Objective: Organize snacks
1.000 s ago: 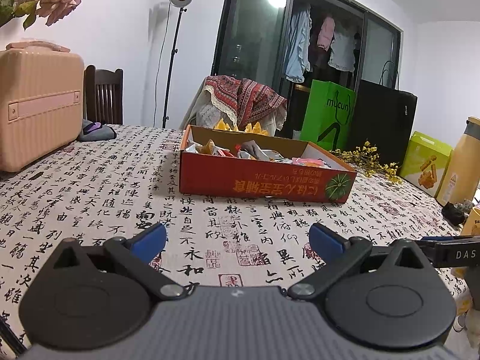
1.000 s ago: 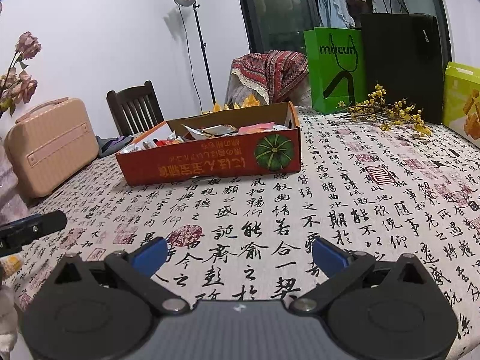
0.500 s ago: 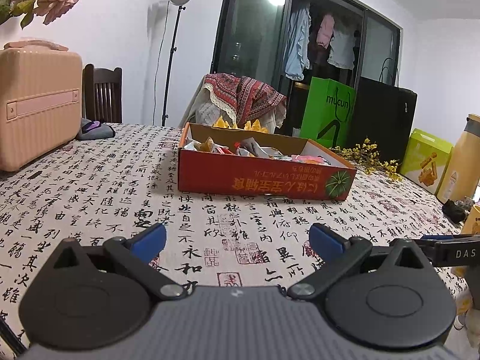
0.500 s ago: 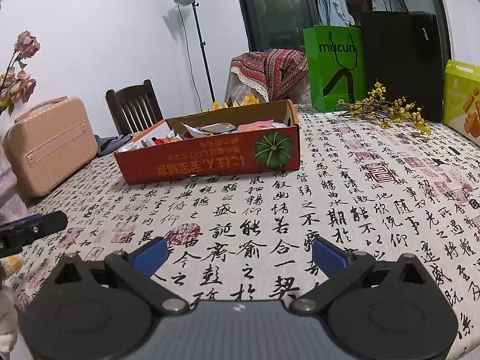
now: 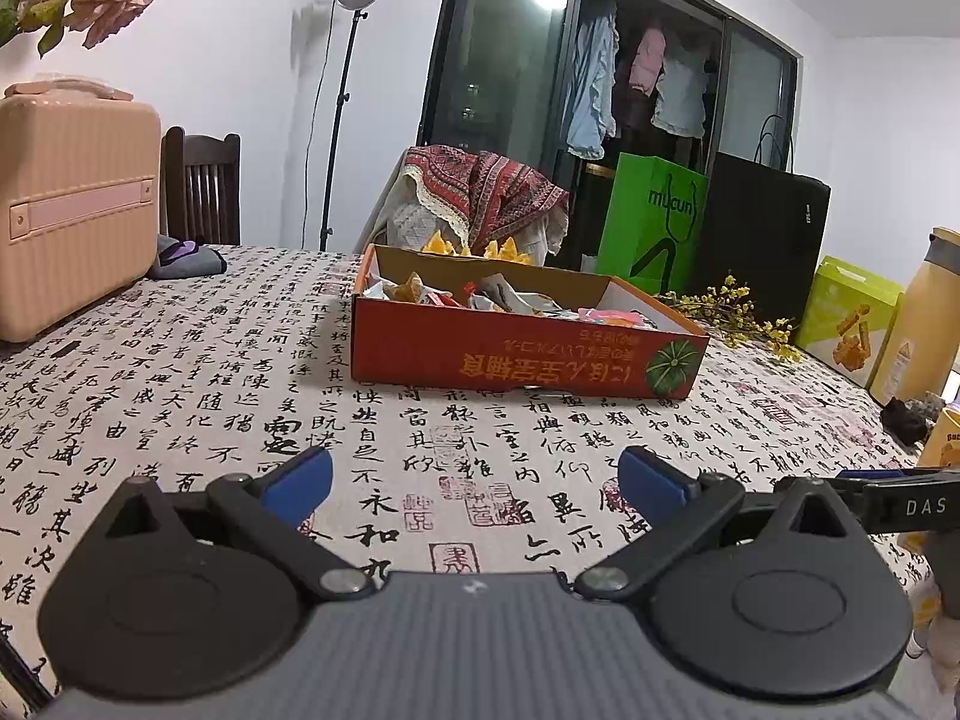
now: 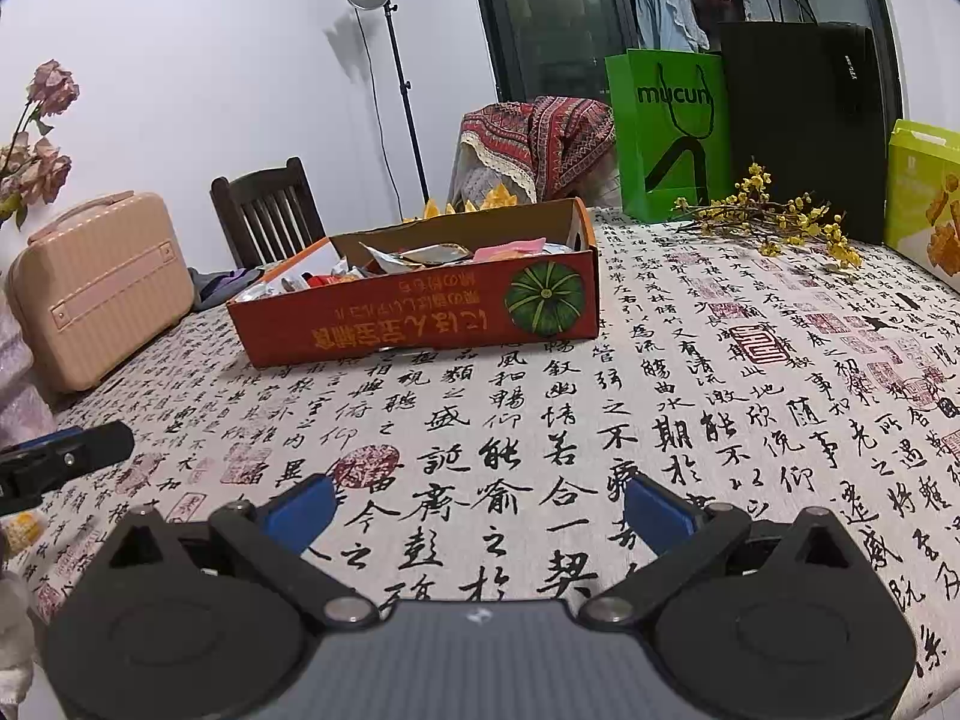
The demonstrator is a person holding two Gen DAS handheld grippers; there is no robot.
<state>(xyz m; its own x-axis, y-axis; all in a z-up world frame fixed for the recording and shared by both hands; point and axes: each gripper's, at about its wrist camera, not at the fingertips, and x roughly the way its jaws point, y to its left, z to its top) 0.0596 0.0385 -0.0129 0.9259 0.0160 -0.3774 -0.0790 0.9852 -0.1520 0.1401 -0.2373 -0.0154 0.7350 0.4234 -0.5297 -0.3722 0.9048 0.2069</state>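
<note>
A shallow red cardboard box (image 5: 522, 354) (image 6: 420, 318) with a green pumpkin picture stands mid-table, holding several loose snack packets (image 5: 480, 297) (image 6: 432, 255). My left gripper (image 5: 474, 483) hovers low over the tablecloth in front of the box, open, nothing between its blue pads. My right gripper (image 6: 477, 510) is open too, empty, nearer the table's front, with the box ahead to its left. Each gripper's tip shows at the other view's edge: the right one (image 5: 888, 495) and the left one (image 6: 66, 459).
A pink hard case (image 5: 72, 204) (image 6: 96, 288) sits far left beside a wooden chair (image 6: 264, 210). Green (image 6: 672, 132) and black paper bags (image 6: 810, 120), yellow flower sprigs (image 6: 774, 222), a green snack carton (image 5: 846, 312) and a yellow bottle (image 5: 924, 324) line the right side. The tablecloth (image 6: 600, 420) carries printed calligraphy.
Both grippers have crept slightly toward the red box, which looks a little larger now. Both jaws stayed open.
</note>
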